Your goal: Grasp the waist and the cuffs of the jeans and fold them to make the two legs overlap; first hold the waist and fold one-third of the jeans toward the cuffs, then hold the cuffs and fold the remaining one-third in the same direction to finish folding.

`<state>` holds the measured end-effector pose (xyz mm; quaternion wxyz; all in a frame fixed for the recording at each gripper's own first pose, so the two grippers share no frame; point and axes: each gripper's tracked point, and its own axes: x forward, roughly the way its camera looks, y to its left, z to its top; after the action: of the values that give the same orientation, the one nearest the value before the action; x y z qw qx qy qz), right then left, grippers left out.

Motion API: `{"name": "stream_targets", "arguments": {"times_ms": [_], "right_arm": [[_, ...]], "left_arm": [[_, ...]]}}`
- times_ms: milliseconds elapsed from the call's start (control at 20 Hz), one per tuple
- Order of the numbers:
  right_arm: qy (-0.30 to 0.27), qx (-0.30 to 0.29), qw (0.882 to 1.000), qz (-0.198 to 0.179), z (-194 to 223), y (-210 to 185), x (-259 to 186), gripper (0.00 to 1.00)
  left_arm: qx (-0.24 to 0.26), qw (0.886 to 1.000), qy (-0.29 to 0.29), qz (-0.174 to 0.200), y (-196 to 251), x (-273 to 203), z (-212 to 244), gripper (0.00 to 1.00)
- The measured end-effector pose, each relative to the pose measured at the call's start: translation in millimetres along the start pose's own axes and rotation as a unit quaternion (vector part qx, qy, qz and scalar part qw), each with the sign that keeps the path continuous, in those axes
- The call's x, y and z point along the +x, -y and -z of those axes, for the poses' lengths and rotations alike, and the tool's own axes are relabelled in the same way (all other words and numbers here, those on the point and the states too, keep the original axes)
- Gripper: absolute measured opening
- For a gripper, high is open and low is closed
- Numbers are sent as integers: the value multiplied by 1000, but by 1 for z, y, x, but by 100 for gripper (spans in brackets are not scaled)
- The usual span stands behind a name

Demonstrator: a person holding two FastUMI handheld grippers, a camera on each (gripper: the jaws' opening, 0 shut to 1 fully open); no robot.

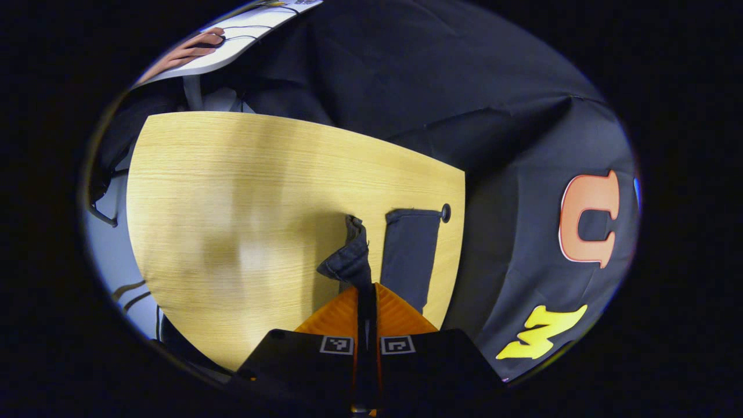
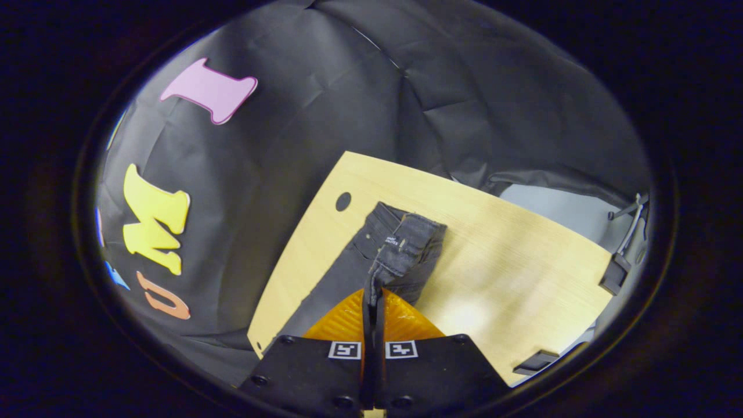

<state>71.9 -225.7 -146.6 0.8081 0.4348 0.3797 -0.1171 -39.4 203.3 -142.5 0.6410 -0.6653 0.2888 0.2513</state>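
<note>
Left gripper view: left gripper (image 1: 366,285) clenched on a cuff (image 1: 350,258) of the jeans (image 1: 410,255), both fingers pinching the bunched hem and lifting it off the wooden table (image 1: 232,220). Other leg lay flat just beside, its hem near a dark round hole (image 1: 446,212) at the table's far corner. Held up this way, probably, to carry one leg across and lay it over the other. Also caught here: a person's hand (image 1: 188,51) resting on a white desk (image 1: 244,35) far off at the top, outside the booth cloth.

Right gripper view: right gripper (image 2: 372,293) likewise closed tight, gripping the waist (image 2: 406,244) with the band raised and doubled back, inside face and a small label turned upward. Rest of the jeans stretched along the table edge toward the camera. Same corner hole (image 2: 343,201) just beyond the waist. Lifted in step with the cuff, by the look of it, so the whole leg travels as one.

Waist end and its turned-up inner side given by this view; cuff end and the flat second leg given by the left one. Leg overlap judged not yet complete; thirds still to come.
</note>
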Motion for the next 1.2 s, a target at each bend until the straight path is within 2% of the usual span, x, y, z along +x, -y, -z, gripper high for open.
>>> {"name": "stream_targets", "arguments": {"times_ms": [250,450,700,1000,1200], "right_arm": [[3,18,1000,-17,-15,-27,32,1],[13,21,999,-23,-26,-47,65,0],[23,21,999,-24,-35,-64,109,0],[18,34,999,-5,-36,-61,167,1],[15,4,1000,25,-31,-51,197,1]], "left_arm": [[-9,1000,-1,14,49,38,-5,4],[-7,1000,1,6,80,80,-9,4],[20,1000,-6,-7,117,139,-12,3],[65,997,-3,-48,128,202,-7,4],[91,994,5,-68,119,223,-2,3]]}}
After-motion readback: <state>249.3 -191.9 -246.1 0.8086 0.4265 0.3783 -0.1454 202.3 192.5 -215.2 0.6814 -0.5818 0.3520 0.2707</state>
